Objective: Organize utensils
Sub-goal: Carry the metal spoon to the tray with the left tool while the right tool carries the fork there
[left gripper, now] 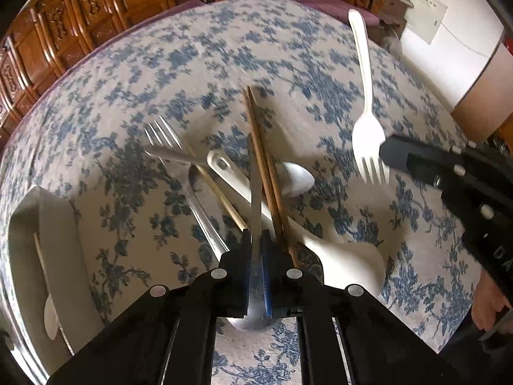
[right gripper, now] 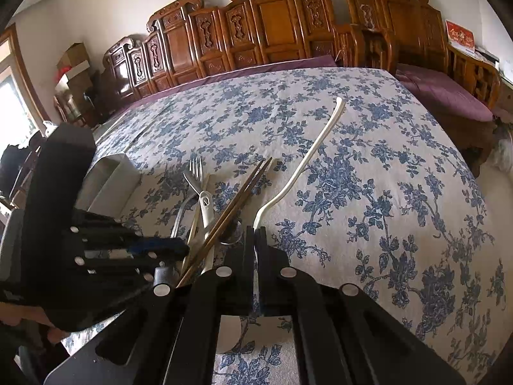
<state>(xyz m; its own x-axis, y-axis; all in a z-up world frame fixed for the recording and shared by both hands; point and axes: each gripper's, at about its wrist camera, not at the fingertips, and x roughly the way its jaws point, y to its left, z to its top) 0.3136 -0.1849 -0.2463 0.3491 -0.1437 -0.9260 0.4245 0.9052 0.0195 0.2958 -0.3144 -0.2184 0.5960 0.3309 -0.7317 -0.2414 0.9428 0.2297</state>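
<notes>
My left gripper [left gripper: 256,240] is shut on a metal spoon [left gripper: 255,192], handle pointing away, bowl under the jaws. Below it lies a pile: a metal fork [left gripper: 162,136], brown chopsticks [left gripper: 266,173], a white ladle [left gripper: 340,256], a pale chopstick [left gripper: 221,195] and another metal spoon [left gripper: 296,179]. My right gripper [right gripper: 255,234] is shut on the tine end of a white plastic fork [right gripper: 307,157], its handle reaching far over the table; it shows in the left wrist view [left gripper: 365,102] too. The left gripper shows at the left of the right wrist view [right gripper: 160,247].
A white organizer tray [left gripper: 54,224] at the left holds a white spoon [left gripper: 51,317] and a chopstick. It shows in the right wrist view [right gripper: 112,179] too. The table has a blue floral cloth [right gripper: 368,192]. Carved wooden chairs [right gripper: 272,25] stand behind it.
</notes>
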